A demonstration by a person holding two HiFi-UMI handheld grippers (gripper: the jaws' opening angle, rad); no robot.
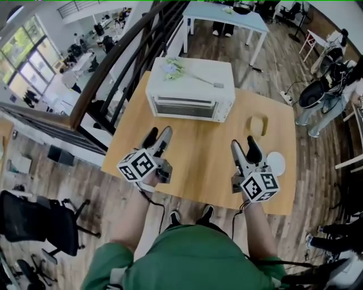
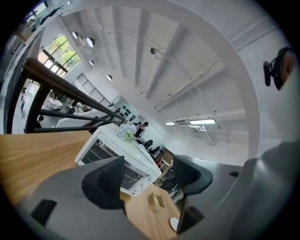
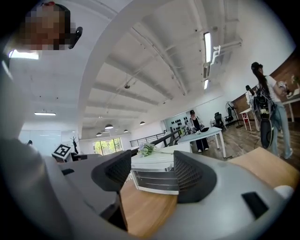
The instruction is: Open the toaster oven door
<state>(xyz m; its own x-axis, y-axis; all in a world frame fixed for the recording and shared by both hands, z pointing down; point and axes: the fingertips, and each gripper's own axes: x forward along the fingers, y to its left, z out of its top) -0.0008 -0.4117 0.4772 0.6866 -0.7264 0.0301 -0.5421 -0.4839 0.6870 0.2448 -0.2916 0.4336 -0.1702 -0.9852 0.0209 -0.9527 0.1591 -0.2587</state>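
A white toaster oven (image 1: 190, 89) stands at the far side of the wooden table (image 1: 195, 164), its glass door (image 1: 190, 107) closed and facing me. A small bunch of flowers (image 1: 174, 69) lies on its top. My left gripper (image 1: 157, 136) hovers over the table in front of the oven's left half, jaws open and empty. My right gripper (image 1: 244, 145) hovers to the right, also open and empty. The left gripper view shows the oven (image 2: 117, 157) tilted beyond the left gripper (image 2: 147, 180). Between the fingers of the right gripper (image 3: 150, 171) the oven (image 3: 157, 176) shows straight ahead.
A small wooden block (image 1: 258, 124) sits right of the oven and a white round disc (image 1: 275, 163) lies near my right gripper. A dark stair railing (image 1: 113, 68) runs along the table's left side. A light blue table (image 1: 224, 14) stands behind, and a person (image 3: 265, 108) stands far right.
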